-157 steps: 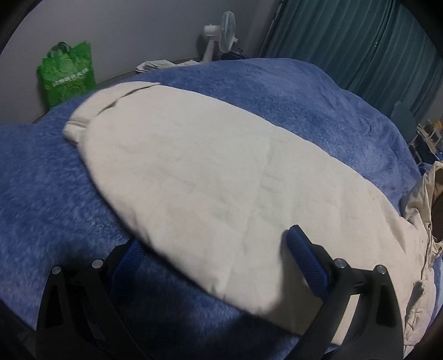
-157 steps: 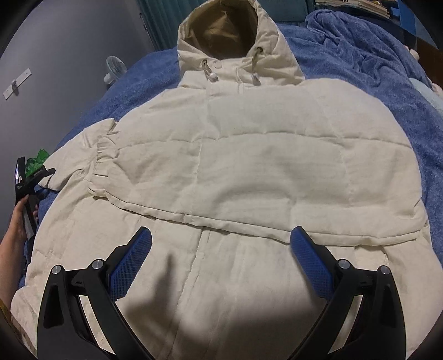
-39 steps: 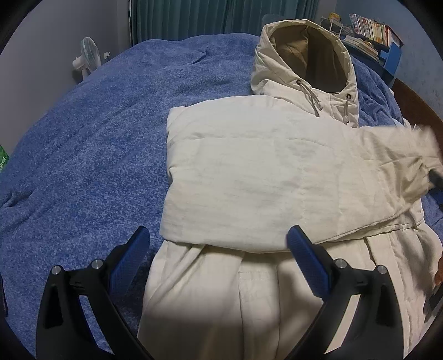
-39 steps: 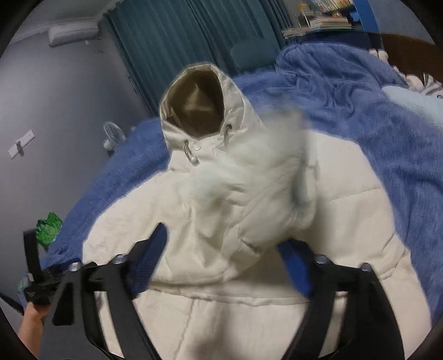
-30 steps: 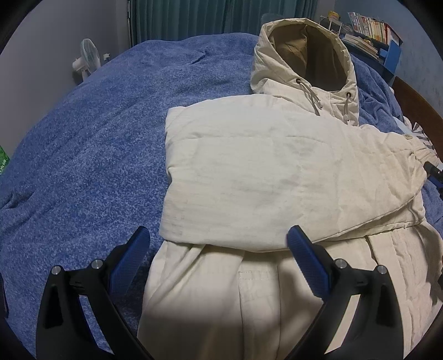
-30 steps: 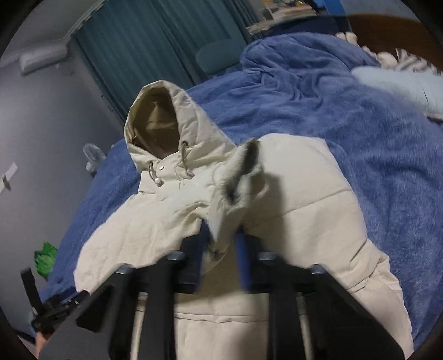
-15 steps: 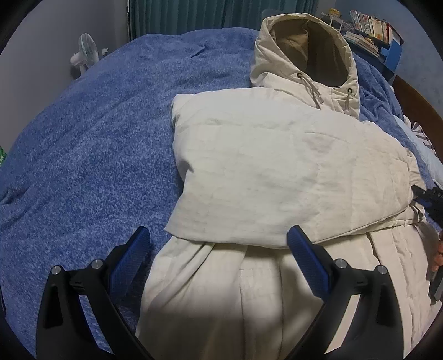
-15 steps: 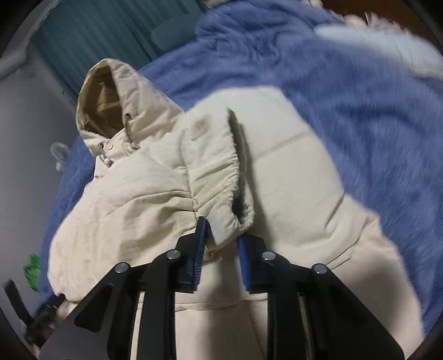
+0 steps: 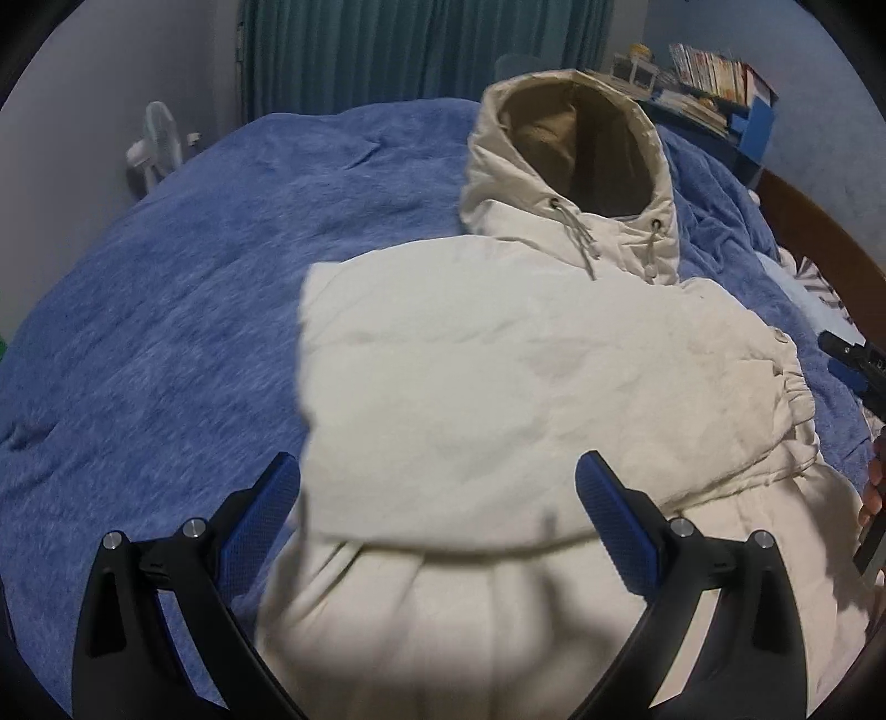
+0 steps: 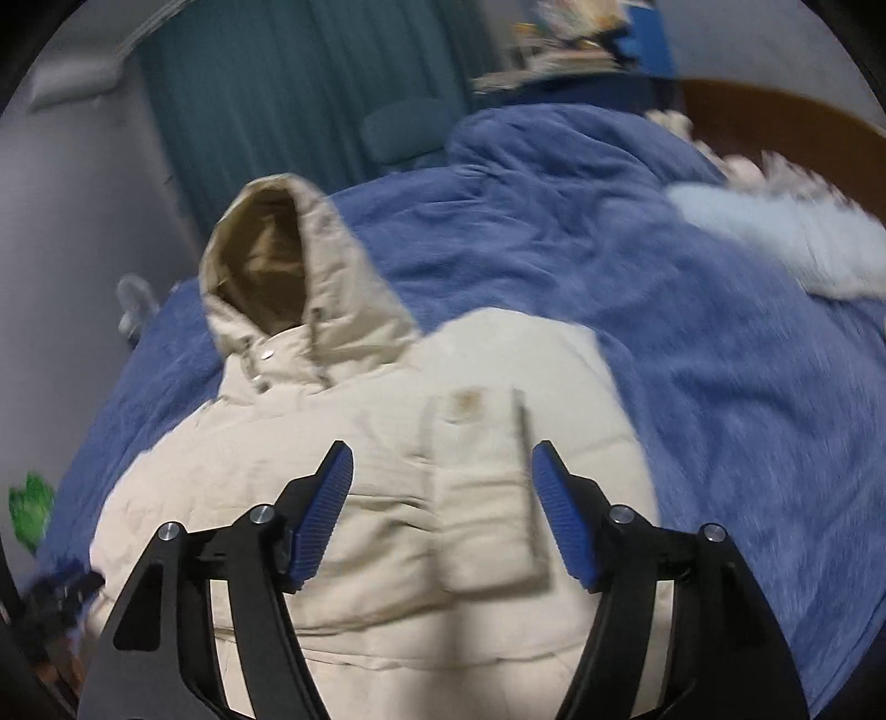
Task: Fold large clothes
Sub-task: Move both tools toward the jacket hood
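A cream hooded jacket lies front up on a blue blanket; its hood points away. One sleeve lies folded across the chest, its gathered cuff at the right edge. My left gripper is open and empty above the jacket's lower part. In the right wrist view the jacket has the sleeve end lying flat on it. My right gripper is open just above that sleeve end, holding nothing. It also shows at the right edge of the left wrist view.
The blue blanket is bunched at the far right, with a pale pillow behind it. A small white fan and teal curtains stand at the back. A shelf of books and a wooden headboard are at the right.
My right gripper held the sleeve cuff, laid it on the chest, then opened and let it go. The sleeve now lies flat. My left gripper stayed open and moved a little closer.
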Demonstrator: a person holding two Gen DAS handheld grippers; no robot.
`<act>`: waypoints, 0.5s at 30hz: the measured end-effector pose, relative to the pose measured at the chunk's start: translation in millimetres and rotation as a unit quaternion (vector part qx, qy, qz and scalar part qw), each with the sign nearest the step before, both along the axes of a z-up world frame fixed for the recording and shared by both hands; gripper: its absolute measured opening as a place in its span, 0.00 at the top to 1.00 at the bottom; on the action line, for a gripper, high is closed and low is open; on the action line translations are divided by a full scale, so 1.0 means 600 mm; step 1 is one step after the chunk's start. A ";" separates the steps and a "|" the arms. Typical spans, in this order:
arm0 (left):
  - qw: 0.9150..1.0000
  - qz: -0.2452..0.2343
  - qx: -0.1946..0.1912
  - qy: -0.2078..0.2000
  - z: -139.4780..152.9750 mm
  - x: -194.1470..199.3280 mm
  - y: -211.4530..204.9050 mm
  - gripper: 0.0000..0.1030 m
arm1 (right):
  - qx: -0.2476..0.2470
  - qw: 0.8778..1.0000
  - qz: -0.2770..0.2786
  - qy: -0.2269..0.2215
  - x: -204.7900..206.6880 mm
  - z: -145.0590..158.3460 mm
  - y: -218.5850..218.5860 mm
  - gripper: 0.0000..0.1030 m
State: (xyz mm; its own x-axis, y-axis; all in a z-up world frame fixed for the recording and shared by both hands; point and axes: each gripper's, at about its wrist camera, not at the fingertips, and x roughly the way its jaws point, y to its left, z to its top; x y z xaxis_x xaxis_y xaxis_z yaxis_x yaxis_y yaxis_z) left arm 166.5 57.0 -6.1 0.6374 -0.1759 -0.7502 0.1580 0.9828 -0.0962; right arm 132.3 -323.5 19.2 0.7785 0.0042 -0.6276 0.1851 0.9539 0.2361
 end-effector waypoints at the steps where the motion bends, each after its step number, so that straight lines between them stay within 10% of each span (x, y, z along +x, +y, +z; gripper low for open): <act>1: 1.000 -0.006 0.005 0.000 0.004 0.015 -0.012 0.08 | -0.009 1.000 0.010 0.003 0.008 0.001 0.009 0.37; 8: 0.999 -0.022 0.014 0.020 0.043 0.119 -0.053 0.08 | -0.113 0.988 0.095 0.052 0.093 0.018 0.037 0.37; 15: 0.998 -0.028 0.047 0.041 0.003 0.178 -0.083 0.08 | -0.039 0.989 0.091 0.109 0.132 -0.050 -0.003 0.37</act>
State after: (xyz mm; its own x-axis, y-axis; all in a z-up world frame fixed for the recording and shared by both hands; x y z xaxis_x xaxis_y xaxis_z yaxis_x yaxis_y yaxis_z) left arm 273.6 6.9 -4.4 0.5646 -0.1354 -0.8142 0.2084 0.9779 -0.0180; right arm 211.7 -325.4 -10.8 0.6152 0.0773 -0.7846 0.0471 0.9898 0.1344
